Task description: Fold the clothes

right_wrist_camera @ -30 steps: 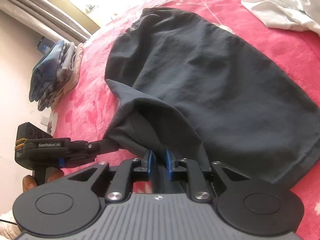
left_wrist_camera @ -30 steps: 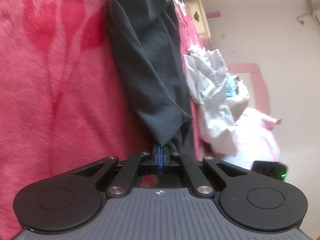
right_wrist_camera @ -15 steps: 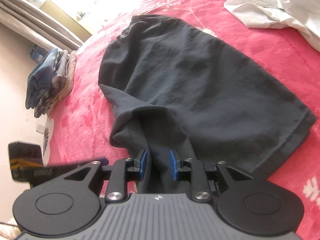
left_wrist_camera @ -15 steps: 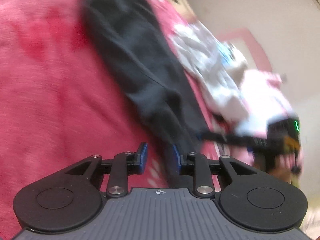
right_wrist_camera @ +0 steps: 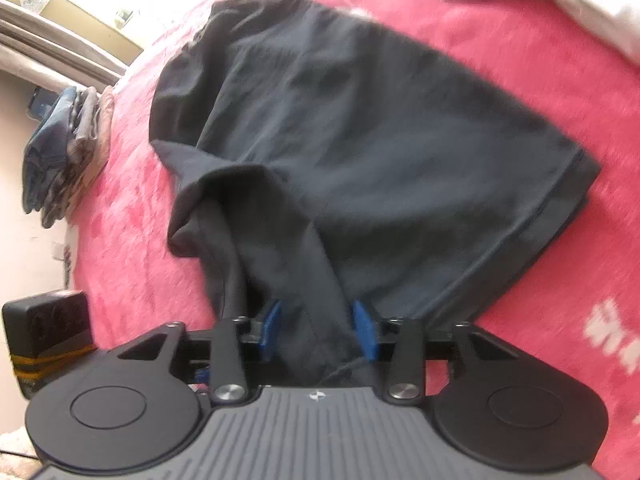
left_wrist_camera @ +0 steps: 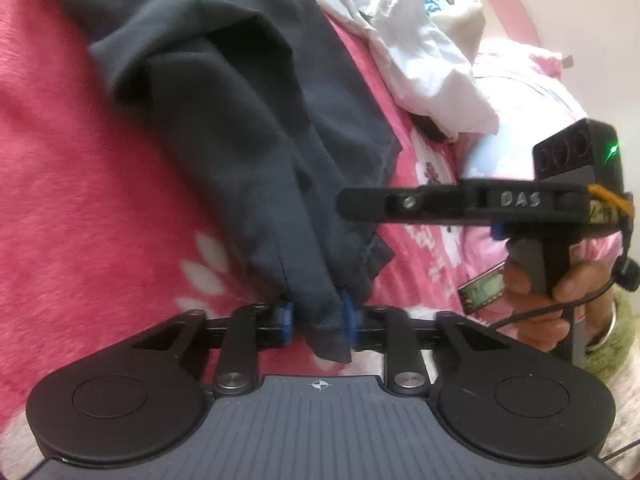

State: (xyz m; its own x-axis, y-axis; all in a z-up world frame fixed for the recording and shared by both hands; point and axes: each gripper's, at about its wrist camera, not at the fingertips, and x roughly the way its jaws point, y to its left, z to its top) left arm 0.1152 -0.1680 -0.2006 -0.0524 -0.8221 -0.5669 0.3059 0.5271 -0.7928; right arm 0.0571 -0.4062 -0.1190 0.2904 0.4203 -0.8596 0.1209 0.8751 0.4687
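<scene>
Both my grippers, left (left_wrist_camera: 316, 318) and right (right_wrist_camera: 318, 330), have spread their jaws, loosing the dark grey cotton garment (right_wrist_camera: 360, 140), half-folded on the pink fleece bed (right_wrist_camera: 520, 40).

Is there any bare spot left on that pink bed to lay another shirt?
Bare pink blanket lies between the dark garment and the folded stack. Past the garment's far edge it is crowded by the white clothes pile.
</scene>
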